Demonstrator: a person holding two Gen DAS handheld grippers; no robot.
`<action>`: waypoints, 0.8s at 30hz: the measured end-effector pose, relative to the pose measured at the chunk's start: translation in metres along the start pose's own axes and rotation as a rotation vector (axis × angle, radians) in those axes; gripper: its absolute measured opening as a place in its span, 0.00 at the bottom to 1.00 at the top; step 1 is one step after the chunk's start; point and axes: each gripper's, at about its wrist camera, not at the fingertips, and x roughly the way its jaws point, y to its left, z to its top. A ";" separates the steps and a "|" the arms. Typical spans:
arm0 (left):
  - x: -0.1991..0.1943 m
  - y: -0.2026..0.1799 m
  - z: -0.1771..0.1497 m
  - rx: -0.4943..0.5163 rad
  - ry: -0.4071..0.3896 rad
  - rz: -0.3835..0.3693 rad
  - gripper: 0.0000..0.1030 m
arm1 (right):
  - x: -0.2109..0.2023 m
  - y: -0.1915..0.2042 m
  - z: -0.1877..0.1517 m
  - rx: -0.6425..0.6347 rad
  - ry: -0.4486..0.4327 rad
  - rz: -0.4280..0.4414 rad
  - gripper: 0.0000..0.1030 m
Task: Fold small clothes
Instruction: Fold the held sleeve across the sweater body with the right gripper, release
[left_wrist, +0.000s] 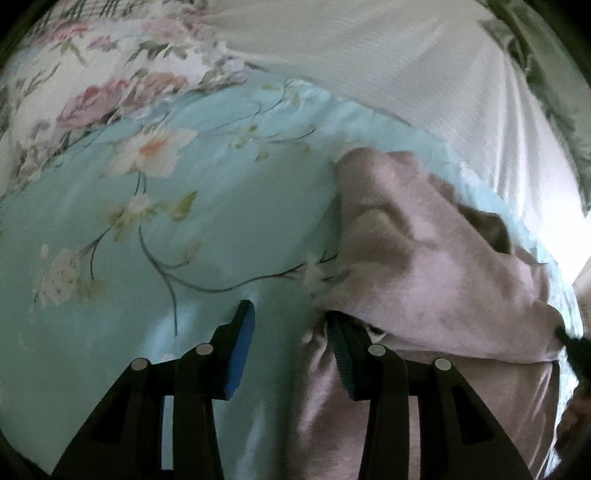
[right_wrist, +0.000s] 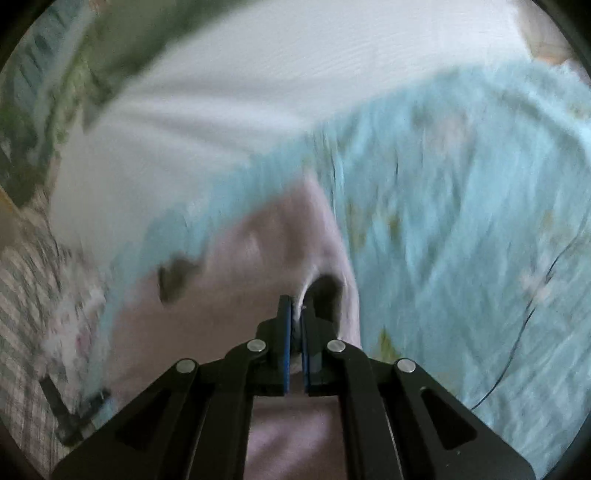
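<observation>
A small pale pink garment (left_wrist: 424, 251) lies rumpled on a light blue floral bedspread (left_wrist: 166, 206). My left gripper (left_wrist: 291, 321) is open; its left blue pad (left_wrist: 242, 350) is over bare bedspread and its right finger is tucked under the garment's edge. In the blurred right wrist view, my right gripper (right_wrist: 295, 306) is shut on a fold of the pink garment (right_wrist: 258, 258), lifting it into a peak over the bedspread (right_wrist: 461, 221).
A white ribbed sheet (left_wrist: 369, 55) covers the bed beyond the bedspread, also in the right wrist view (right_wrist: 221, 129). A floral pillow (left_wrist: 92, 74) lies at the far left. Green fabric (left_wrist: 554, 92) borders the bed. A checked cloth (right_wrist: 26, 314) lies at lower left.
</observation>
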 end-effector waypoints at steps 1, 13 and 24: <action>0.001 0.005 0.000 -0.023 0.008 -0.007 0.38 | 0.006 -0.001 -0.004 -0.014 0.029 -0.023 0.06; 0.003 0.004 0.001 0.003 0.064 -0.062 0.38 | -0.014 0.024 -0.012 -0.107 -0.035 -0.098 0.08; 0.005 -0.006 -0.002 0.034 0.054 -0.030 0.39 | -0.019 -0.010 -0.001 -0.047 -0.019 -0.171 0.06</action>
